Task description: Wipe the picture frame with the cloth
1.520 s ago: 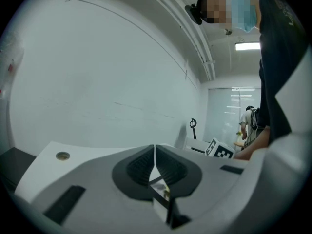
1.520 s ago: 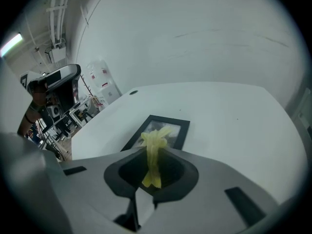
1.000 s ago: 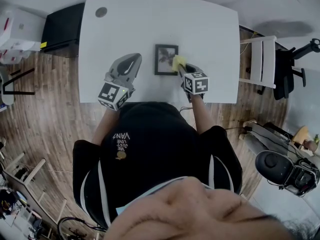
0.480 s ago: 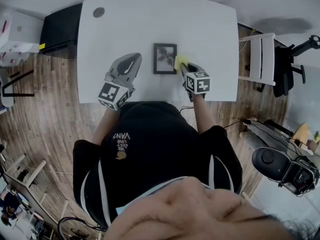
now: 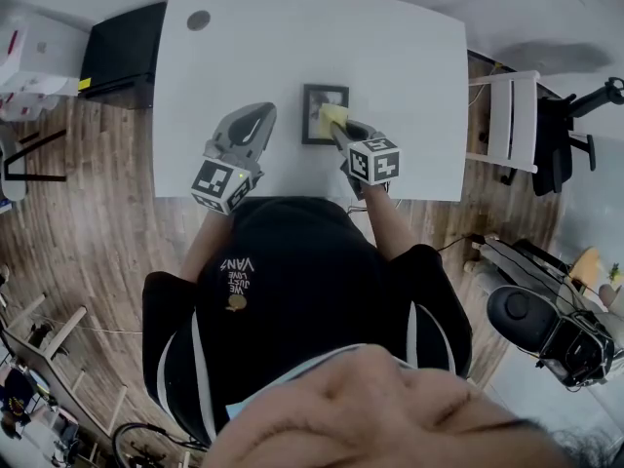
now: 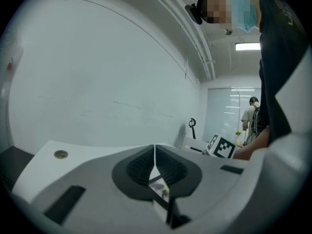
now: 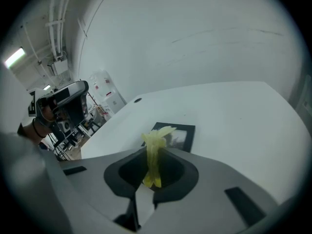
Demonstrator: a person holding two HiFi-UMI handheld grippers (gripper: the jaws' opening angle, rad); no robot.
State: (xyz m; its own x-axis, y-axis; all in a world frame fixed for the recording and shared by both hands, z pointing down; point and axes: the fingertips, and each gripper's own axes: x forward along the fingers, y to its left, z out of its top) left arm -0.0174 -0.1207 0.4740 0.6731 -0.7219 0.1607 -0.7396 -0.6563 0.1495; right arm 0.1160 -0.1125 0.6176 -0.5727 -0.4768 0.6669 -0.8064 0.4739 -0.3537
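A small black picture frame [image 5: 323, 102] lies flat on the white table [image 5: 292, 57], also visible in the right gripper view as the picture frame [image 7: 181, 133]. My right gripper [image 5: 336, 127] is shut on a yellow cloth [image 5: 331, 118], which sits over the frame's near right corner. The cloth [image 7: 153, 152] stands bunched between the right gripper [image 7: 152, 156] jaws. My left gripper [image 5: 255, 124] rests left of the frame, jaws closed with nothing in them; in its own view the left gripper [image 6: 154, 162] points across the table.
A round grommet [image 5: 199, 19] marks the table's far left corner. A black cabinet [image 5: 122, 52] stands left of the table, a white chair [image 5: 512, 120] to the right. Another person stands far off in the left gripper view.
My right gripper has swung left with the cloth, from beside the frame's right edge onto its near right part. The left gripper has stayed put.
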